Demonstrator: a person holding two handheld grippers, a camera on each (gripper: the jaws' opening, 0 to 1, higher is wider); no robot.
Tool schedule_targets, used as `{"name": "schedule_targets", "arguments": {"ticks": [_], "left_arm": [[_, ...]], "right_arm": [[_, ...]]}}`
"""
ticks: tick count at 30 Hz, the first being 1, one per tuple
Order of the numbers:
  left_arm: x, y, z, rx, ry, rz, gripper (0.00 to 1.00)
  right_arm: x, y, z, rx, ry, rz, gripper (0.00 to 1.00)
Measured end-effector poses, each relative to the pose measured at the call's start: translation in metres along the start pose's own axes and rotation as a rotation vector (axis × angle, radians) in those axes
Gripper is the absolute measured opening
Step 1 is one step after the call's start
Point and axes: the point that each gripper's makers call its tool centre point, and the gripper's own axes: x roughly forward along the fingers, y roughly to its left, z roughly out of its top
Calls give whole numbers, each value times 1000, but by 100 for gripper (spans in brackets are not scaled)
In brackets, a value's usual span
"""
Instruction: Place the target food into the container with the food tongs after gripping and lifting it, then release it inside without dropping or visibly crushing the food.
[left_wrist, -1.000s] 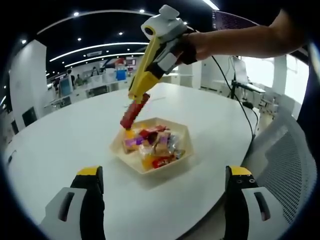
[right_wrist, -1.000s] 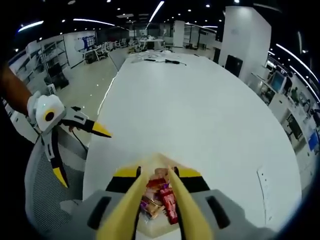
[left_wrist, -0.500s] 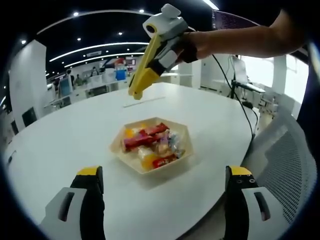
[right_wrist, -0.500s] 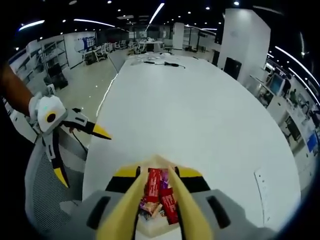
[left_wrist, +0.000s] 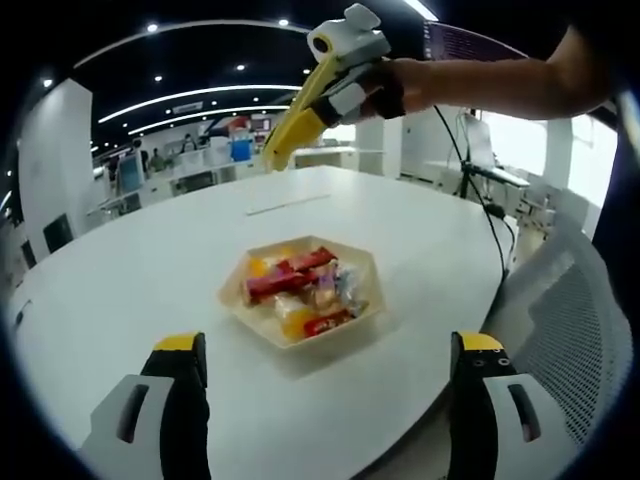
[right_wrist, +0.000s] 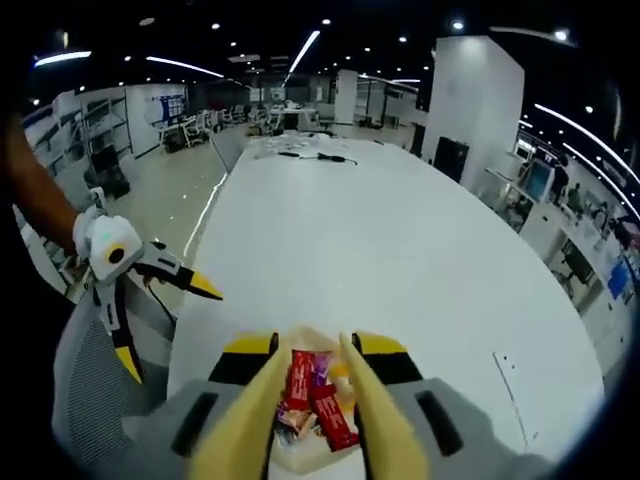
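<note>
A beige hexagonal container (left_wrist: 372, 292) sits on the white table, full of wrapped snacks. A red bar (left_wrist: 284, 281) lies across the top of the pile. My right gripper (left_wrist: 276, 160), with long yellow tong arms, hangs high above the container's far side, held by a hand, with nothing in it. In the right gripper view its tongs (right_wrist: 317, 343) stand slightly apart, and the red bar (right_wrist: 300, 376) lies in the container (right_wrist: 318, 332) below them. My left gripper (left_wrist: 329, 345) is wide open just short of the container, and from the right gripper view it (right_wrist: 170, 332) sits by the table edge.
The white oval table (left_wrist: 150, 260) runs far back, with small items and a cable (right_wrist: 300, 150) at its far end. A grey mesh chair (left_wrist: 575, 330) stands at the near table edge. A black cable (left_wrist: 485, 210) trails off the right gripper. Desks and shelves fill the office behind.
One second ago the right tongs held the red bar just above the container. They let it go onto the pile and have since risen up and away. The left gripper has stayed put.
</note>
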Motion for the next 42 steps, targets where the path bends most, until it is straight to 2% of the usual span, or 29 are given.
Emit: {"name": "schedule_targets", "arguments": {"ticks": [9, 13, 14, 16, 18, 20, 22, 26, 29, 32, 33, 35, 37, 39, 42], "left_arm": [[1, -3, -3, -8, 12, -19, 97], [-2, 4, 2, -87, -24, -19, 99], [-2, 8, -1, -129, -29, -20, 99], [-2, 11, -5, -147, -11, -21, 99], [-2, 7, 1, -126, -28, -36, 99], [-2, 0, 4, -60, -20, -63, 99], [-1, -4, 7, -43, -11, -83, 98], [-2, 0, 29, -35, -41, -116, 97], [-4, 0, 56, -32, -84, -164, 95], [-6, -1, 89, 43, -113, -218, 93], [-7, -4, 96, 54, -106, -243, 91], [-9, -10, 119, 76, -134, -301, 90], [-14, -20, 140, 94, -152, -367, 87], [-16, -30, 158, 120, -176, -420, 84], [-16, -45, 177, 157, -191, -496, 77]], "right_arm": [[-35, -20, -6, 56, -89, -66, 28], [-53, -23, -7, 76, -128, -93, 28], [-59, -23, -7, 70, -134, -105, 28], [-66, -23, -8, 76, -145, -115, 28], [-76, -23, -8, 80, -161, -131, 28], [-85, -22, -9, 85, -176, -139, 28], [-93, -22, -12, 90, -189, -156, 28], [-102, -19, -19, 94, -211, -170, 28], [-108, -16, -24, 99, -237, -179, 27], [-116, -8, -21, 94, -277, -178, 27], [-119, -4, -18, 103, -298, -165, 27], [-125, 4, -14, 97, -338, -153, 27], [-130, 21, -7, 93, -395, -90, 27], [-136, 31, -4, 83, -432, -75, 27], [-141, 49, 3, 89, -486, -21, 27]]}}
